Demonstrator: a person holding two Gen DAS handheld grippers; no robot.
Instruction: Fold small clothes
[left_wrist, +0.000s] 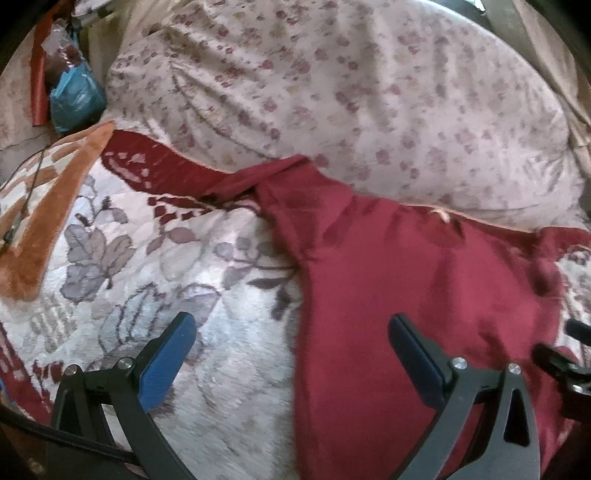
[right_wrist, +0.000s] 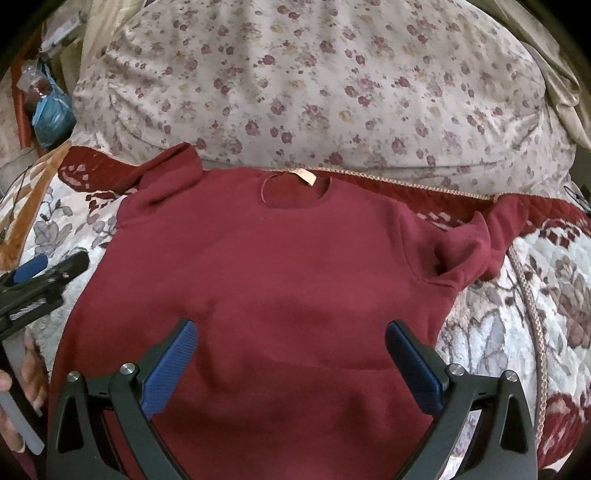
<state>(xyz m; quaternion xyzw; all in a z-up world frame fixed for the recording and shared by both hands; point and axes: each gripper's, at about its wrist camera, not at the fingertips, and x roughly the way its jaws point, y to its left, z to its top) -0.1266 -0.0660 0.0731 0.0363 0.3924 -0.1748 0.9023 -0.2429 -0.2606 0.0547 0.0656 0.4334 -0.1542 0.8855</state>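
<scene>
A small maroon sweatshirt lies flat, front up, on a floral blanket, its neck with a beige label toward the pillow. Both sleeves are spread out to the sides. My right gripper is open and empty above the shirt's lower body. My left gripper is open and empty over the shirt's left edge, one finger over the blanket, one over the cloth. The left gripper also shows at the left edge of the right wrist view.
A large floral pillow lies just behind the shirt. A blue plastic bag and a red strip sit at the far left on the floor. A cord runs along the blanket's orange border. My hand shows at lower left.
</scene>
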